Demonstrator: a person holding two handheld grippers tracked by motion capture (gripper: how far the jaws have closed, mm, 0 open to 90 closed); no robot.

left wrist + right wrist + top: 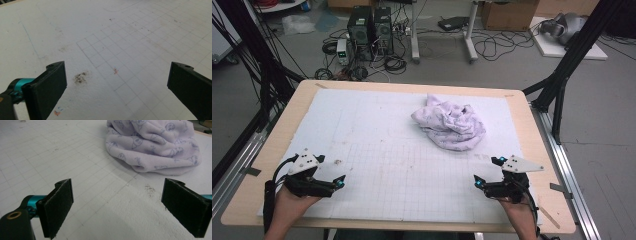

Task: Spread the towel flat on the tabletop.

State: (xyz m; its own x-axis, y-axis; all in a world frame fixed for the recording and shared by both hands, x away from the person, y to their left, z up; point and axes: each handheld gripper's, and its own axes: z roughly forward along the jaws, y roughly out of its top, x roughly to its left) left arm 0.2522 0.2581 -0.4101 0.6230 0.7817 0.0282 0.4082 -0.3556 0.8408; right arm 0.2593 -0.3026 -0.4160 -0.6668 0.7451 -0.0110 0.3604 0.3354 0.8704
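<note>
crumpled lilac cloth [449, 125] lies bunched right of centre on the gridded mat [377, 150], ahead of the right gripper [488, 172], the nearer one; left gripper [332, 171] sits well apart; both gape wide, empty.

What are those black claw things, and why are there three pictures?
A person sits at a table and holds a grabbing tool in each hand: the left tool and the right tool. One picture is taken from above. The other two come from small cameras riding on each tool, looking out between its two black jaws. Both tools are open and hold nothing. On the white gridded mat lies a crumpled lilac cloth printed with little figures. It lies nearer the right tool, whose camera sees it close ahead.
</note>
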